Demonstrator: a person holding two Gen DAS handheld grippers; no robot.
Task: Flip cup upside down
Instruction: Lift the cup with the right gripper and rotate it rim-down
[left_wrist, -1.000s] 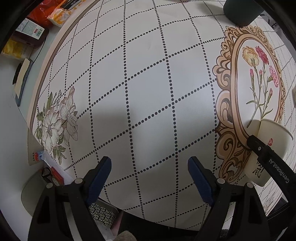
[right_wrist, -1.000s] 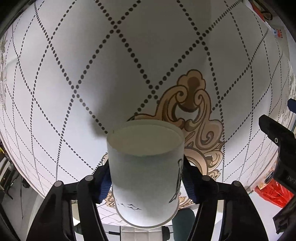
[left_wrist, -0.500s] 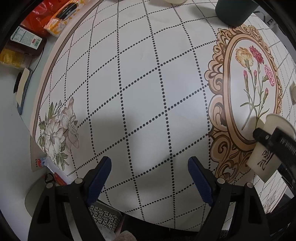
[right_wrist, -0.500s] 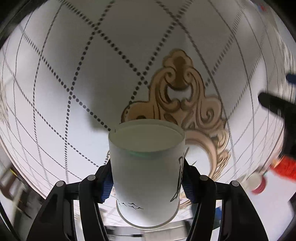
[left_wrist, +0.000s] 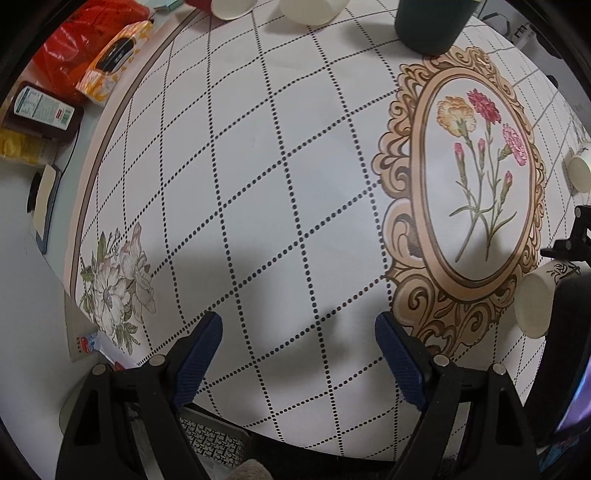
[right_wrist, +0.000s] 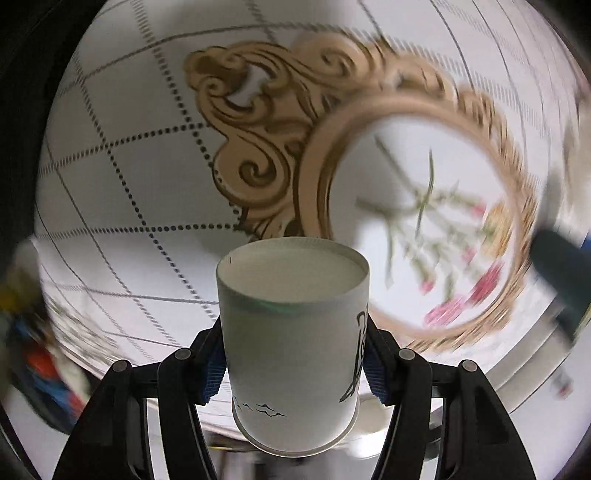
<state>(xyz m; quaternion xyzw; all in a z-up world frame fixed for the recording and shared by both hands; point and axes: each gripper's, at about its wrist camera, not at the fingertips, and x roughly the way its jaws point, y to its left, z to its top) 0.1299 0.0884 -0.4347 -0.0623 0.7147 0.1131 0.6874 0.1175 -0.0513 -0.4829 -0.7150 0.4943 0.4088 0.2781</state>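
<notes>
Your right tongs (right_wrist: 295, 354) are clamped on the paper cup (right_wrist: 293, 339), one blue pad on each side of its wall about midway along its height. Treat it as light, thin-walled and easy to crush: squeeze only enough to stop it slipping, and stay on the mid wall, since the rolled rim and the flat base are the stiffer parts. In the right wrist view the flat base faces away from the camera and the rim sits nearest the tongs' pivots. The cup is held above the patterned surface (left_wrist: 280, 177), beside the ornate oval frame (left_wrist: 476, 177); the blur suggests mid-turn. Your left tongs (left_wrist: 299, 350) gape wide and carry nothing, well apart from the cup.
</notes>
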